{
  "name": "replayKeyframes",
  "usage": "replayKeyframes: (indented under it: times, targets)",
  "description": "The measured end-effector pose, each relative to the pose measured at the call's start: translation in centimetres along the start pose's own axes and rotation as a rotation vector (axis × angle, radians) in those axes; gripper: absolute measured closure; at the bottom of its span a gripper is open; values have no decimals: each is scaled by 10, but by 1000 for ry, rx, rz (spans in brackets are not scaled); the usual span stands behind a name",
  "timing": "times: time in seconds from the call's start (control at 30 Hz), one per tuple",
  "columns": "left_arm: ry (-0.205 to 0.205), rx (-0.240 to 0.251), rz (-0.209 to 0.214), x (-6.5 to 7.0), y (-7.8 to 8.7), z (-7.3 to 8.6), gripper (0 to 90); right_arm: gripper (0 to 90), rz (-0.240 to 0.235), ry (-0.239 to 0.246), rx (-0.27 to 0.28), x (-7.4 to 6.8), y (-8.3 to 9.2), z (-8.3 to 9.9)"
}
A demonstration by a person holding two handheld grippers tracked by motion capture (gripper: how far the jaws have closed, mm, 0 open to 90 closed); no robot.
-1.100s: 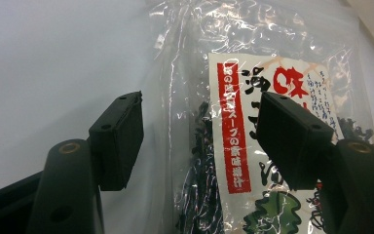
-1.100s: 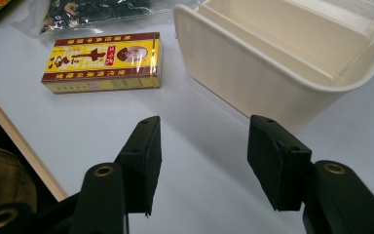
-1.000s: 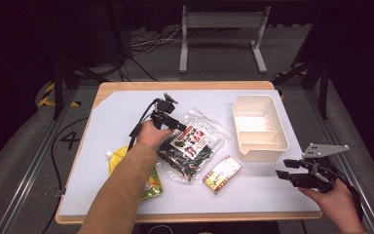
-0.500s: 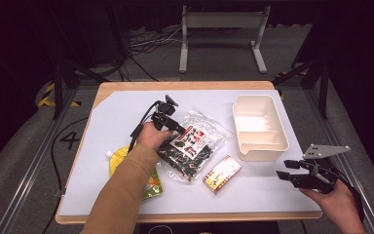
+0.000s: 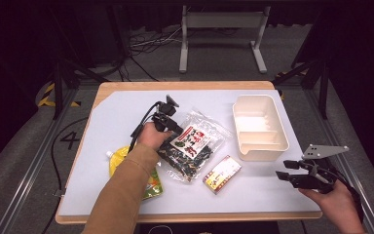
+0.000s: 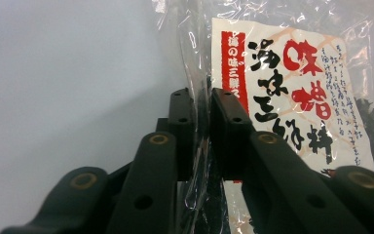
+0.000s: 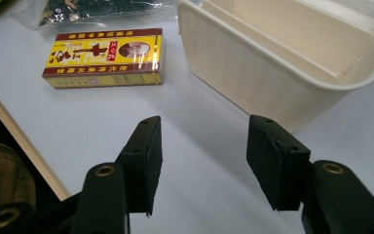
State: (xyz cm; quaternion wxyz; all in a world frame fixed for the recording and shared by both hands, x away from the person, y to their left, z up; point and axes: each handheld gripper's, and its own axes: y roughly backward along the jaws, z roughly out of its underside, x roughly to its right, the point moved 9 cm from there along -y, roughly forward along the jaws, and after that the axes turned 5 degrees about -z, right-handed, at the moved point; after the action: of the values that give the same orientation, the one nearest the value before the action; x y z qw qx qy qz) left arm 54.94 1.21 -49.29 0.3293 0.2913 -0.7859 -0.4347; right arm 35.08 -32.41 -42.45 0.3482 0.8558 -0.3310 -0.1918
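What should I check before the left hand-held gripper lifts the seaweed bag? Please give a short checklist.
1. Left hand-held gripper jaws have just been closing on the seaweed bag edge: ok.
2. Grip firm enough to lift: cannot tell.
3. Bag free of the yellow box: ok, apart.
4. White container has room: ok, looks empty.
5. Right hand-held gripper out of the path: ok, open, off to the side.
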Motion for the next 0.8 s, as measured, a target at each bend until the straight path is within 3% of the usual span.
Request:
replayKeyframes:
  times: [0.2, 0.43, 0.8]
  targets:
    - [-30, 3, -9, 4, 1, 0, 866, 474, 1, -1, -3, 0, -1, 1]
    - [-15, 28, 18, 5, 9, 1, 886, 480, 3, 1, -3, 1, -1, 0]
    - [-49, 116, 21, 12, 35, -2, 892, 484, 3, 10, -1, 0, -1, -3]
